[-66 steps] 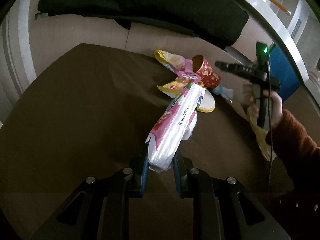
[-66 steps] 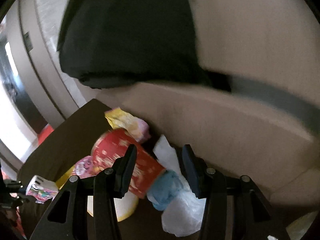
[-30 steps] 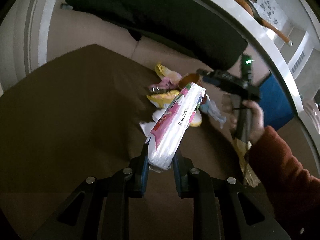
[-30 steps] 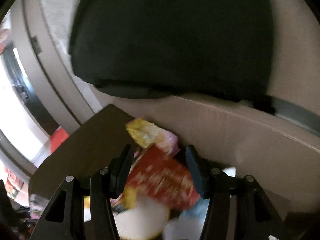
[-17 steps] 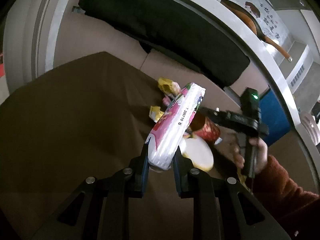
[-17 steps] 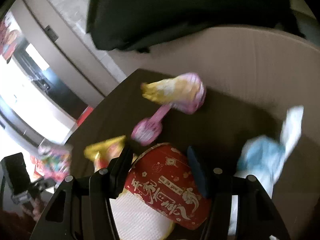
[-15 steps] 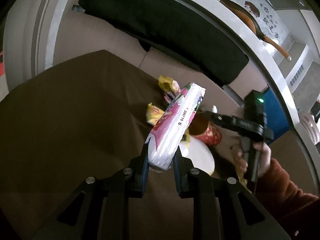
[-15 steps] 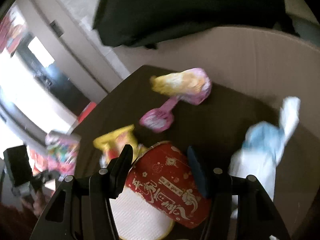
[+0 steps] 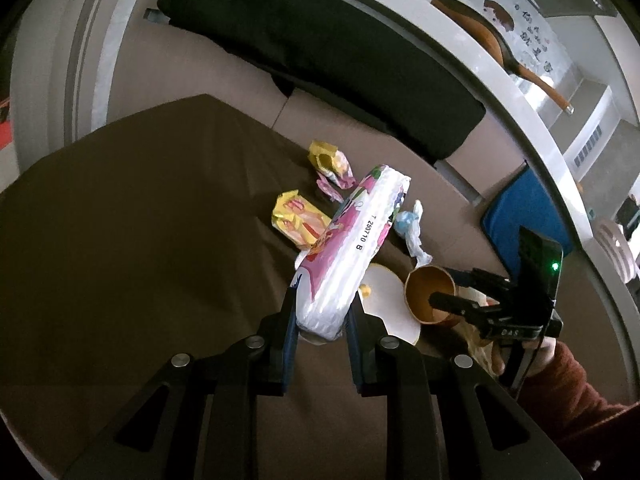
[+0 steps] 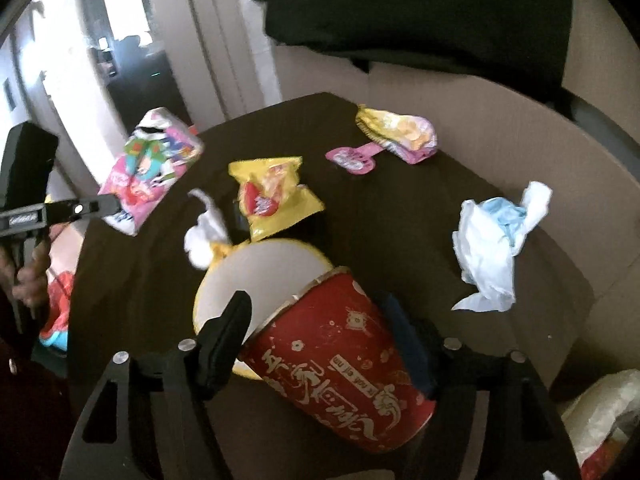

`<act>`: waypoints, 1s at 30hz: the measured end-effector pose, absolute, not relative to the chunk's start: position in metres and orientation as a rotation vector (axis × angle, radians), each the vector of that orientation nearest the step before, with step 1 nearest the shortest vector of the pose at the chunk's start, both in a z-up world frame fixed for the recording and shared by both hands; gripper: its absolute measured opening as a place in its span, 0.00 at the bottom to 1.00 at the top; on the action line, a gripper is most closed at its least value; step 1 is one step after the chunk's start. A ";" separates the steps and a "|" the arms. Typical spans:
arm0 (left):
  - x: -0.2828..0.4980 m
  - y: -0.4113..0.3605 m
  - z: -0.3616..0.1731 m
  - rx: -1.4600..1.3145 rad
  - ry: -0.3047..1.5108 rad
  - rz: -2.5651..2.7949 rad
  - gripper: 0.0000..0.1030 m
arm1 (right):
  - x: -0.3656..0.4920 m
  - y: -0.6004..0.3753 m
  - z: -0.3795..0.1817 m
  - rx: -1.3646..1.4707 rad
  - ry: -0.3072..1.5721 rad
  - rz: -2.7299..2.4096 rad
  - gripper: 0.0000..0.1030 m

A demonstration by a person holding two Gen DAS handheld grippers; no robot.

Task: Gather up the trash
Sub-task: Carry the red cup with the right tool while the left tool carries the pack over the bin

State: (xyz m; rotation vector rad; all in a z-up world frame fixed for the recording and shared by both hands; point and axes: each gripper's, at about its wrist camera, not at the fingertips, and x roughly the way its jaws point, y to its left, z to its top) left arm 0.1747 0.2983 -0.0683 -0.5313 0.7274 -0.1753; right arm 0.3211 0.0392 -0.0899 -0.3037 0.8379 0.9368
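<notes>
Left gripper point(image 9: 320, 312) clamped on the near end of a pink and white packet point(image 9: 352, 248), lifted clear of the brown table point(image 9: 140, 220) and slanting forward and to the right. Right gripper point(image 10: 316, 320) closed around a red paper cup point(image 10: 340, 360), fingers pressed on both sides of its wall, rim tilted forward and left, base toward the camera. Seen from the left wrist, same cup point(image 9: 430, 294) off to the right, open mouth showing a brown inside.

Just ahead of the right gripper, partly behind the cup rim: round white lid with yellow edge point(image 10: 260, 276), lying flat. Beyond that, a yellow snack bag point(image 10: 272, 196). Left of the lid, a small crumpled white scrap point(image 10: 202, 232). Farther ahead and slightly right, a pink foil lid point(image 10: 352, 158) and a yellow and pink wrapper point(image 10: 400, 134), the two touching. Well to the right, a crumpled white and blue tissue point(image 10: 496, 248) near the table's edge. Black cushion point(image 10: 420, 12) behind the table, on a beige sofa point(image 10: 480, 128).
</notes>
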 end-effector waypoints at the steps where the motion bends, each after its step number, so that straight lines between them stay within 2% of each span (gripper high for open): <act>1: 0.175 0.296 -0.070 -0.532 0.733 -0.176 0.22 | 0.320 0.039 -0.091 -0.304 0.832 0.931 0.66; 9: 0.184 0.268 -0.078 -0.484 0.767 -0.138 0.22 | 0.326 0.021 -0.052 -0.149 0.720 0.905 0.66; 13: 0.187 0.260 -0.083 -0.475 0.789 -0.124 0.22 | 0.315 0.006 -0.036 -0.240 0.684 0.946 0.66; 20: 0.192 0.254 -0.084 -0.479 0.803 -0.100 0.22 | 0.306 0.010 -0.075 -0.590 0.717 0.873 0.66; 30: 0.201 0.253 -0.082 -0.470 0.803 -0.098 0.22 | 0.354 0.047 -0.099 -0.549 0.766 0.782 0.64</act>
